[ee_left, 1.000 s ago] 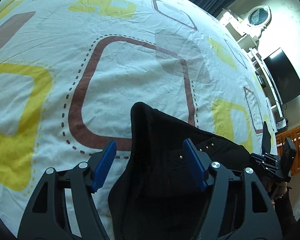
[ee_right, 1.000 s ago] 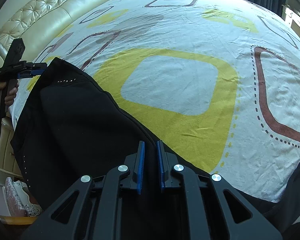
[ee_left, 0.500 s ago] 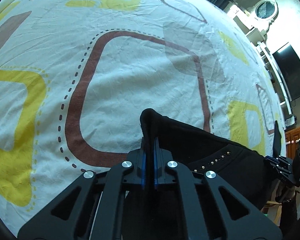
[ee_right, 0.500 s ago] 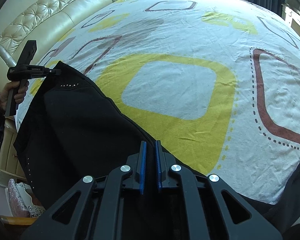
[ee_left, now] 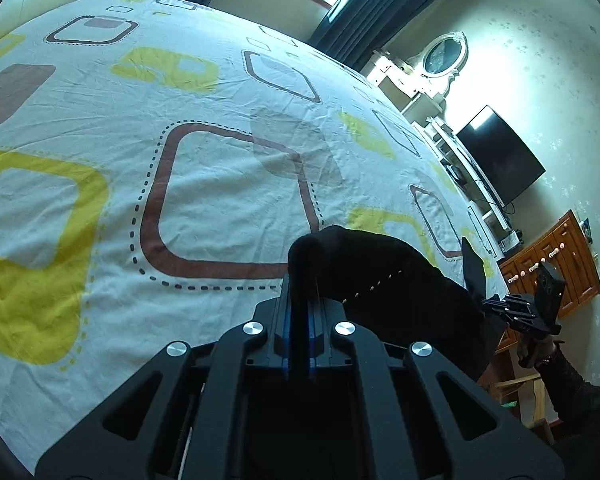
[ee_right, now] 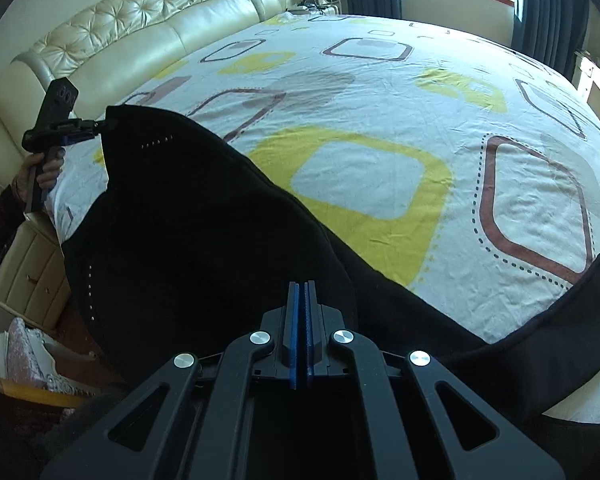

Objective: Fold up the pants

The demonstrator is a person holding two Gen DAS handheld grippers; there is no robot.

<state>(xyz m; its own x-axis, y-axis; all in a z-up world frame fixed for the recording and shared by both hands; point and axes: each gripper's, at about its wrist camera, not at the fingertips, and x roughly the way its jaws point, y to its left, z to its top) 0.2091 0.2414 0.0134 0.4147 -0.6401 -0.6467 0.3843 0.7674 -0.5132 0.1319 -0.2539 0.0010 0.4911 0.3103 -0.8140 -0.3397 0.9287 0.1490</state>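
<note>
The black pants (ee_right: 188, 232) with a row of small studs hang lifted over the near edge of the bed. My left gripper (ee_left: 299, 292) is shut on one top corner of the pants (ee_left: 380, 280); it also shows in the right wrist view (ee_right: 100, 124). My right gripper (ee_right: 302, 300) is shut on the other part of the pants' edge; it also shows in the left wrist view (ee_left: 496, 302). The fabric stretches between the two grippers above the sheet. One leg (ee_right: 540, 352) trails on the bed at the right.
The bed sheet (ee_left: 180, 184) is white with yellow and brown squares. A cream tufted headboard (ee_right: 140, 40) runs along the left. A TV (ee_left: 500, 156), white shelves and a wooden cabinet (ee_left: 552, 264) stand by the wall. A bedside drawer unit (ee_right: 24, 276) is at the lower left.
My left gripper closed on the pants corner and lifted it. Both grippers have risen and tilted up, so the room and headboard now show and the pants hang higher.
</note>
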